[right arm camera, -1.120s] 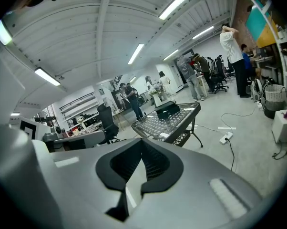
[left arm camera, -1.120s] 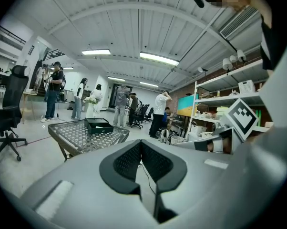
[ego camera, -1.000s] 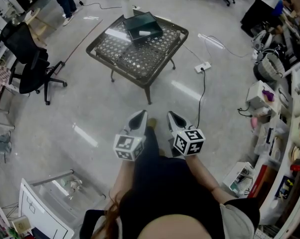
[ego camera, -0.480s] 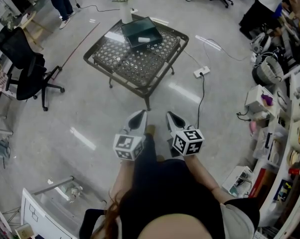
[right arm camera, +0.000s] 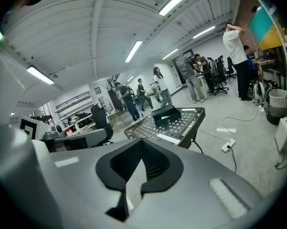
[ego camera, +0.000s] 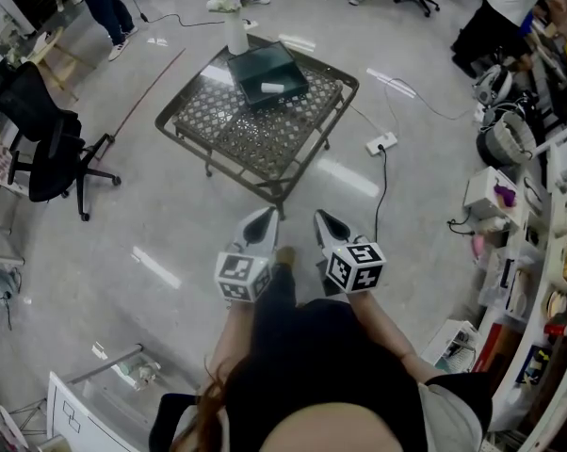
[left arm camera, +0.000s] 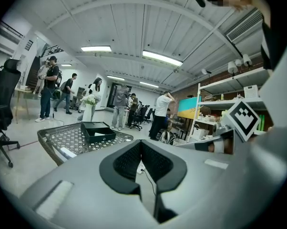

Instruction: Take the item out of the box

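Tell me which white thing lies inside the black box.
The small flat white item, inside the black box; the tall white vase stands outside it.

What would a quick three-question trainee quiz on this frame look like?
1. True or false: the black box sits on the mesh table.
2. What lies in the box? A) a white item B) a red cup C) nothing
3. Fill in: the left gripper and the right gripper both have their jaws ____, with nothing between them.
Key: 1 true; 2 A; 3 shut.
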